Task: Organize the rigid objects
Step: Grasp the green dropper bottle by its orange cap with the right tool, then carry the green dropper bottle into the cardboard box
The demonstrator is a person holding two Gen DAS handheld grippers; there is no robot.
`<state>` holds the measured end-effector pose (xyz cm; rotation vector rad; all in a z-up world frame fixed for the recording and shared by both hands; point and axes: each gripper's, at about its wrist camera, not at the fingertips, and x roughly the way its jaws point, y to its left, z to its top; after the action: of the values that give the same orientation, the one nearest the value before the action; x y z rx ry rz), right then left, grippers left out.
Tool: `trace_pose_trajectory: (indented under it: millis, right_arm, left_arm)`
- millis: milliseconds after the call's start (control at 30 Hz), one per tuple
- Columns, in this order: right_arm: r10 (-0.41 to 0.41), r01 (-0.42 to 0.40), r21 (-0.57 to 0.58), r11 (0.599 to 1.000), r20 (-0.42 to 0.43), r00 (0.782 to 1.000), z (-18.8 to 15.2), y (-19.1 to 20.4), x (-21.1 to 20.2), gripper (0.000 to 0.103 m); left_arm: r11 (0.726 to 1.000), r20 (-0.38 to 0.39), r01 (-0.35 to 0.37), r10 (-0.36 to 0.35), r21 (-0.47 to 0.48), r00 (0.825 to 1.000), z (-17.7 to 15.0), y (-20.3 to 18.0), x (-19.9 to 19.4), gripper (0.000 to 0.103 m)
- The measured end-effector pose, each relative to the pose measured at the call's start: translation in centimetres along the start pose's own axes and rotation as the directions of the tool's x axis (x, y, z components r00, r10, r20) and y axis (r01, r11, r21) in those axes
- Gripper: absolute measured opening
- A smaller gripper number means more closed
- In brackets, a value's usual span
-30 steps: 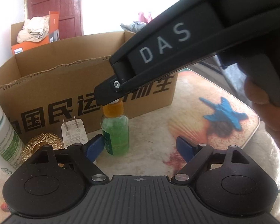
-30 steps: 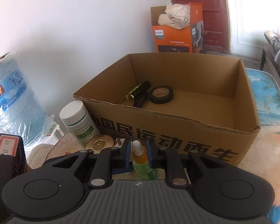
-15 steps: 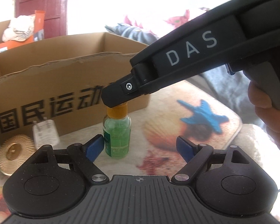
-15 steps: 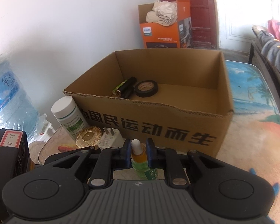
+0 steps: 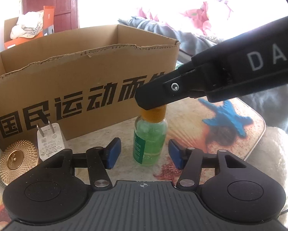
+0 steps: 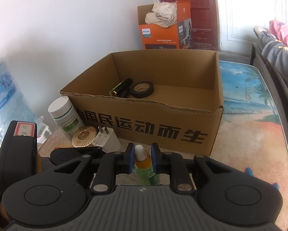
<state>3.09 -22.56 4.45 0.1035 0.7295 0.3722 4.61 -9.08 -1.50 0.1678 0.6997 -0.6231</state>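
In the left wrist view, going from the left edge: a white jar with a green label is cut off at the lower left, then a round gold lid (image 5: 16,158) lies flat on the surface (image 5: 194,121), with a white plug adapter (image 5: 50,141) just beside it, prongs up. Behind them stands a cardboard box (image 5: 82,88) with black printed characters. At the middle of the frame a small green bottle (image 5: 149,138) with an orange cap stands upright on the surface, between the blue pads of the left gripper (image 5: 145,153). Its fingers (image 5: 113,153) have just been closing, yet both pads are clear of the glass, so the bottle is not grasped by them. From the upper right the right gripper (image 5: 153,100) reaches in, its tip over the cap.

In the right wrist view the white jar (image 6: 66,118), gold lid (image 6: 84,135) and adapter (image 6: 107,140) sit at the left in front of the box (image 6: 163,127), which holds a torch (image 6: 121,86) and a roll of black tape (image 6: 142,89). At lower centre the right gripper (image 6: 142,155) is clenched on the bottle's (image 6: 144,165) top, the white dropper tip showing between its fingers (image 6: 129,156).
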Motion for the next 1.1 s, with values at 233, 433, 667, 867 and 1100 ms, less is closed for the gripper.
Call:
trace_pose_trajectory:
  millis: [233, 433, 667, 867, 1100]
  right_arm:
    - [0.005, -0.005, -0.006, 1.000, 0.010, 1.000, -0.1, -0.1, 0.0, 0.018]
    - [0.001, 0.000, -0.023, 1.000, 0.028, 1.000, 0.0, 0.5, -1.2, 0.018]
    - [0.022, -0.007, -0.115, 0.993, 0.126, 0.992, 2.9, 3.3, -4.5, 0.018]
    - [0.080, -0.036, -0.212, 0.977, 0.203, 0.976, 7.5, 5.7, -5.0, 0.018]
    - [0.172, -0.138, -0.216, 0.967, 0.147, 0.974, 14.2, 6.3, -0.4, 0.018]
  left_arm:
    - [1.000, -0.006, -0.010, 0.010, -0.003, 1.000, -0.1, -0.4, 0.6, 0.033]
    - [1.000, 0.007, -0.007, 0.007, 0.007, 1.000, 0.2, -0.9, -0.2, 0.032]
    - [0.999, 0.105, -0.038, 0.037, 0.013, 0.994, 2.7, -1.0, -4.3, 0.031]
    - [0.999, 0.159, -0.044, 0.048, -0.027, 0.986, 6.7, 2.0, -7.2, 0.031]
    - [0.993, 0.091, -0.025, 0.036, -0.116, 0.995, 10.8, 7.7, -6.3, 0.031]
